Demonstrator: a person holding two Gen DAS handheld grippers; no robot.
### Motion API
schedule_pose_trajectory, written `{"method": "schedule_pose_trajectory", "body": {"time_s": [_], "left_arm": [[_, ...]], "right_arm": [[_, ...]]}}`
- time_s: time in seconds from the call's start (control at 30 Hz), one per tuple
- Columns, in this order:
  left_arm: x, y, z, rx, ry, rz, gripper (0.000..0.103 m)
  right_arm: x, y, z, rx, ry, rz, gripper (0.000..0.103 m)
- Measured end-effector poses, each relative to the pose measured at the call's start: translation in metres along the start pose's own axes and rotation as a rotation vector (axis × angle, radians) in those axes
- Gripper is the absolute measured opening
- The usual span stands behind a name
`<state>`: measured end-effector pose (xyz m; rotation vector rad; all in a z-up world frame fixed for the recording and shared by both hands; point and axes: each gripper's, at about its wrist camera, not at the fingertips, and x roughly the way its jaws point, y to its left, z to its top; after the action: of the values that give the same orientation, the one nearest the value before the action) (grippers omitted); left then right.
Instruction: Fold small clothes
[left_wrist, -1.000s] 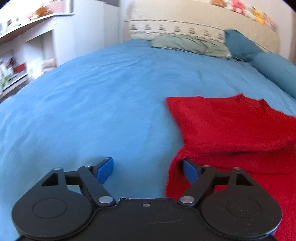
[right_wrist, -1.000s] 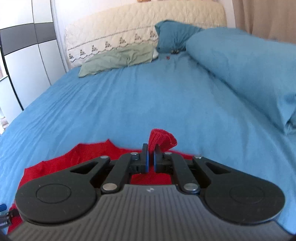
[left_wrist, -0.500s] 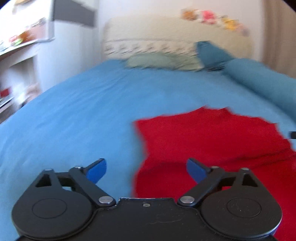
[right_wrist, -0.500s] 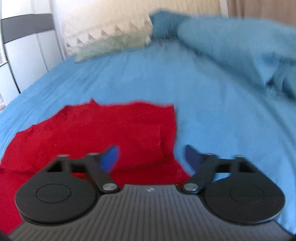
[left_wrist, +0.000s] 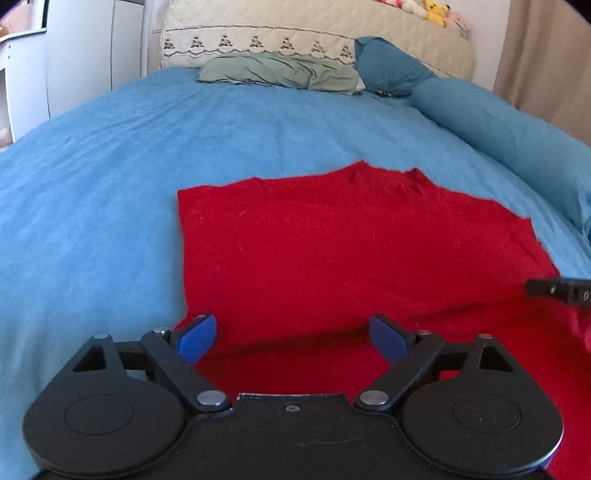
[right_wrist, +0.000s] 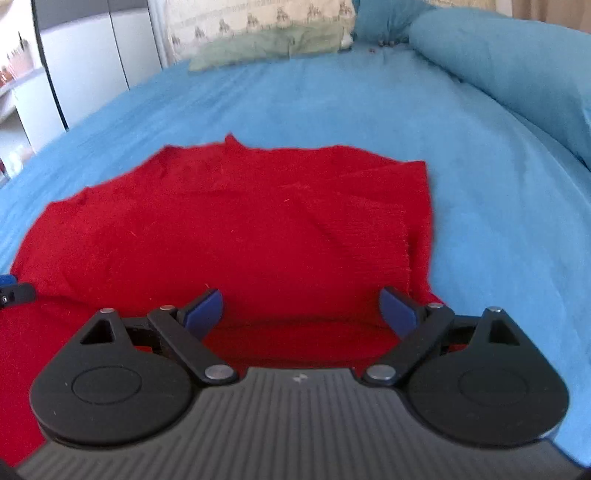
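A red garment (left_wrist: 332, 251) lies on the blue bed cover, its far part folded flat over the near part, with a fold edge just ahead of both grippers. It also shows in the right wrist view (right_wrist: 236, 236). My left gripper (left_wrist: 291, 338) is open and empty above the garment's near left part. My right gripper (right_wrist: 301, 310) is open and empty above the near right part. A tip of the right gripper shows at the right edge of the left wrist view (left_wrist: 557, 290). A tip of the left gripper shows at the left edge of the right wrist view (right_wrist: 14, 293).
The blue bed cover (left_wrist: 110, 192) spreads all around the garment. A grey-green pillow (left_wrist: 280, 72) and a teal pillow (left_wrist: 388, 66) lie at the headboard. A long blue bolster (right_wrist: 517, 62) runs along the right side. White cabinets (left_wrist: 81, 55) stand at the left.
My right gripper let go of the red cloth it was pinching and opened. Both grippers pulled back toward me, and the folded part now lies flat.
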<state>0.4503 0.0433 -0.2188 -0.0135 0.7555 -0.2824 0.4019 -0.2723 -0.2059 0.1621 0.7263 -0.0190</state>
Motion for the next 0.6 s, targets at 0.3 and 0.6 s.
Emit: {"method": "schedule_pose_trajectory", "body": {"time_s": [0.3, 0.6], "left_arm": [[-0.07, -0.003, 0.01, -0.039, -0.059, 0.03, 0.095], [-0.213, -0.01, -0.031, -0.048, -0.075, 0.134, 0.103]], "right_arm": [[-0.079, -0.003, 0.019, -0.063, -0.06, 0.028, 0.103], [-0.238, -0.01, -0.017, -0.115, -0.083, 0.005, 0.103]]}}
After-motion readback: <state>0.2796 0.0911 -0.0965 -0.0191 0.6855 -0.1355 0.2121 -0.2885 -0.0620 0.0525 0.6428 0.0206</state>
